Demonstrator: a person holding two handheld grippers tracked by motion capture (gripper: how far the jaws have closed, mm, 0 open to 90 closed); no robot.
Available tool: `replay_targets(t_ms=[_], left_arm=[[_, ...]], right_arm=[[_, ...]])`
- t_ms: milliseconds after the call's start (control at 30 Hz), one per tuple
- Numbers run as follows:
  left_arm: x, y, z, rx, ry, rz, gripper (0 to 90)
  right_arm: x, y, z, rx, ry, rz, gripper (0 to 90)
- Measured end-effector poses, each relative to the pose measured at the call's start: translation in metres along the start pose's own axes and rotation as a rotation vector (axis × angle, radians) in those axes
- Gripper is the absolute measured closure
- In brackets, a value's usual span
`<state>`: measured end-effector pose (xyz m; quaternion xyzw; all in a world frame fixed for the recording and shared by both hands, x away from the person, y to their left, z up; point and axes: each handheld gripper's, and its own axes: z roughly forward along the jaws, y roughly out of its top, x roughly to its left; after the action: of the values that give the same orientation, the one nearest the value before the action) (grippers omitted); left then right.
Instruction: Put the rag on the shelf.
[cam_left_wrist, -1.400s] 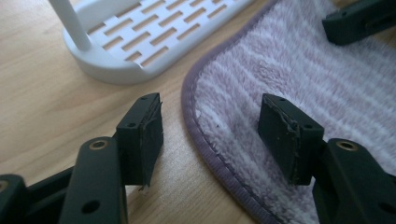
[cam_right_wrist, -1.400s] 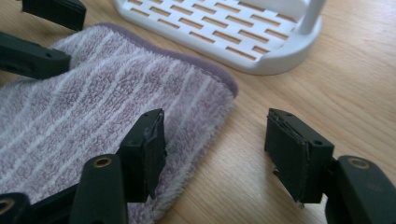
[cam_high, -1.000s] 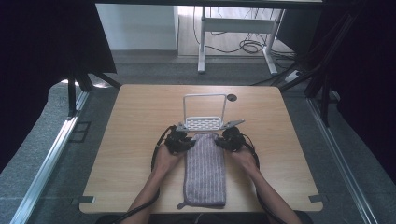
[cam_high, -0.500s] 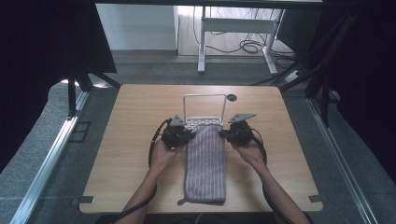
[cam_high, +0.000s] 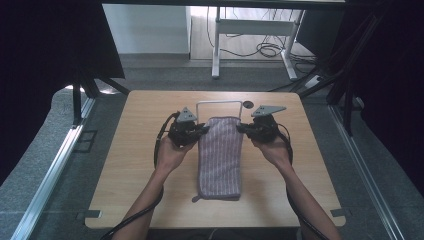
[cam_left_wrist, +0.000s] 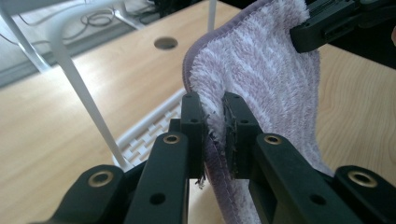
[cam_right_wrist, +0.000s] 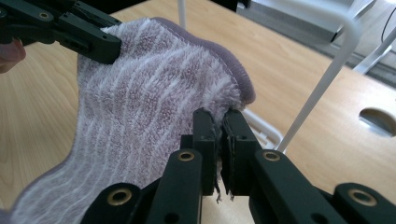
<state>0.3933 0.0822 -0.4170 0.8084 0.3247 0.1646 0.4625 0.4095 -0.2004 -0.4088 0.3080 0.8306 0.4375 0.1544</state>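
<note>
High view puts the striped purple towel (cam_high: 220, 157) lengthwise down the middle of the table (cam_high: 130, 170), its long axis running from the person toward the white rack (cam_high: 219, 103) at the far end. The towel's far edge is lifted and sits just in front of the rack's upright hoop, while its near end lies flat on the wood. Each far corner is pinched: the left gripper (cam_high: 199, 130) has its jaws clamped on the towel's left corner, and the right gripper (cam_high: 241, 128) is clamped on the right corner, the cloth stretched between them. Both stand about equally near the rack, one on each side of it. In the left gripper view the pile is squeezed between the black jaws (cam_left_wrist: 212, 135), with the rack's slatted base (cam_left_wrist: 149, 133) just beyond and apparently bare. The coming move likely carries the held edge forward over the hoop, so both hands would need to rise together.
</note>
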Motion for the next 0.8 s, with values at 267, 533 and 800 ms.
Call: replay_targets(t_ms=[267,533,800], left_arm=[[0.005,0.03,-0.015,-0.031,0.013,0.037,79.7],[0.011,0.059,-0.027,-0.064,0.039,0.059,79.5],[0.019,0.08,-0.027,-0.074,0.067,0.072,79.3]], right_arm=[[-0.002,0.03,-0.018,-0.041,-0.016,-0.028,85.1],[-0.007,0.06,-0.029,-0.077,-0.047,-0.054,85.1],[-0.015,0.083,-0.034,-0.104,-0.079,-0.07,85.0]])
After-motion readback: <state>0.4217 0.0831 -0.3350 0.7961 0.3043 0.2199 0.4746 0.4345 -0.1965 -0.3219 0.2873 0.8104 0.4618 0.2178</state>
